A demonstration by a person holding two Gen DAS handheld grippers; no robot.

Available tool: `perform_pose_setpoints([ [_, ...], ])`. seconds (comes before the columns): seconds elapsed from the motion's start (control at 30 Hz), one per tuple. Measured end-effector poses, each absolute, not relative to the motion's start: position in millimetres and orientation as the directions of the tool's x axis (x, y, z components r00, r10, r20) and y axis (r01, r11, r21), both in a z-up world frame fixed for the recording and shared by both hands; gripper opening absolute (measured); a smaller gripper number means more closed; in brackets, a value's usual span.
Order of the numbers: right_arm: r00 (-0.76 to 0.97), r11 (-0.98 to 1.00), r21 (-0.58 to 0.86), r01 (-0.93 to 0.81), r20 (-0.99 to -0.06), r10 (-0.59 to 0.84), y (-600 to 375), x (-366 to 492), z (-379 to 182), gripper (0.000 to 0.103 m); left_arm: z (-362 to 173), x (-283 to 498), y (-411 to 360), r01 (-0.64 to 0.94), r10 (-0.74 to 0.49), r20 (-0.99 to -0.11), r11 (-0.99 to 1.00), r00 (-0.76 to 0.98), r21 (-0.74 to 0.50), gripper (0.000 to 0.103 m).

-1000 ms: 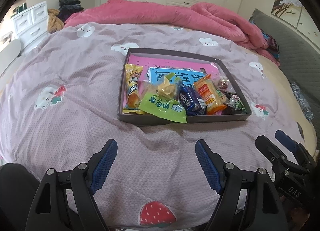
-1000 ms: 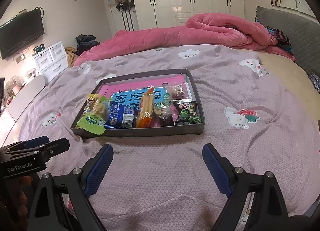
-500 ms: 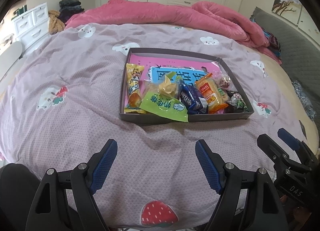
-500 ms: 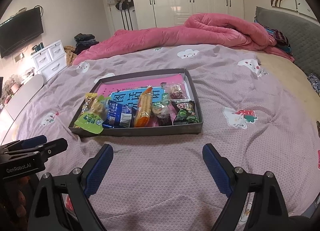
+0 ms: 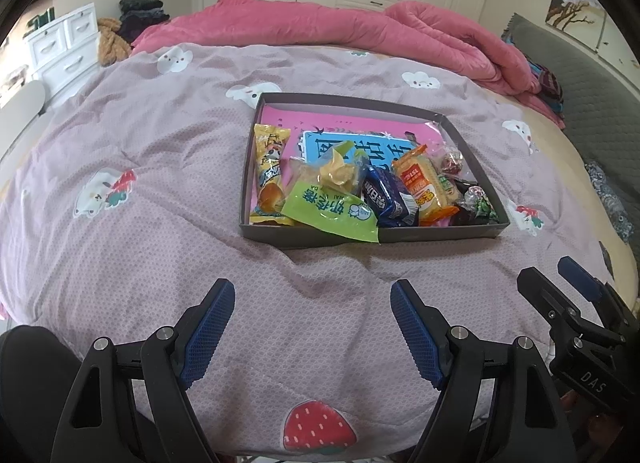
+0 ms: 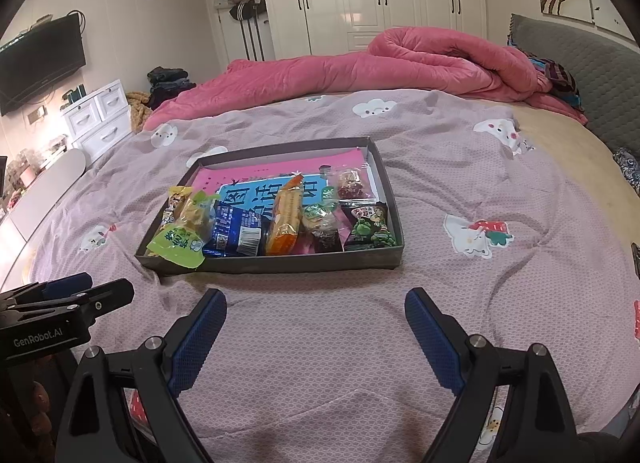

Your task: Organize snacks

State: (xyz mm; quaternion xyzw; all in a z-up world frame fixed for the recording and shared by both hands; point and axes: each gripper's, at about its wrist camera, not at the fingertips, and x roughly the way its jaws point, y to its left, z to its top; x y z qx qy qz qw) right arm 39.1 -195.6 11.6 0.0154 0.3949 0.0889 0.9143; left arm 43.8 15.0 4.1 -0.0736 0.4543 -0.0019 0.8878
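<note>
Snacks (image 5: 352,191) sit piled in the grey tray (image 5: 440,237) on the bed ahead; my left gripper (image 5: 312,319) and right gripper (image 6: 316,327) hover short of it, jaws spread wide, holding nothing.

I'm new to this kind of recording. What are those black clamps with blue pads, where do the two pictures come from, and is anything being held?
No robot here: a person holds one two-finger gripper in each hand, each carrying a fisheye camera looking along its fingers. One picture is from the left gripper, the other from the right gripper. Both are open and hold nothing. Ahead, on the bedspread, sits a grey tray of wrapped snacks, including a green packet overhanging its front wall.
</note>
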Motion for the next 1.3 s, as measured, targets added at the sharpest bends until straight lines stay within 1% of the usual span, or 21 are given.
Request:
perform_pose_setpoints([
  [1.3, 0.658, 0.980, 0.089, -0.180, -0.729, 0.187, -187.4, 39.7, 8.2, 0.091, 5.6, 44.2, 16.4, -0.087, -0.027, -0.809, 0.992, 0.587, -0.096, 0.081],
])
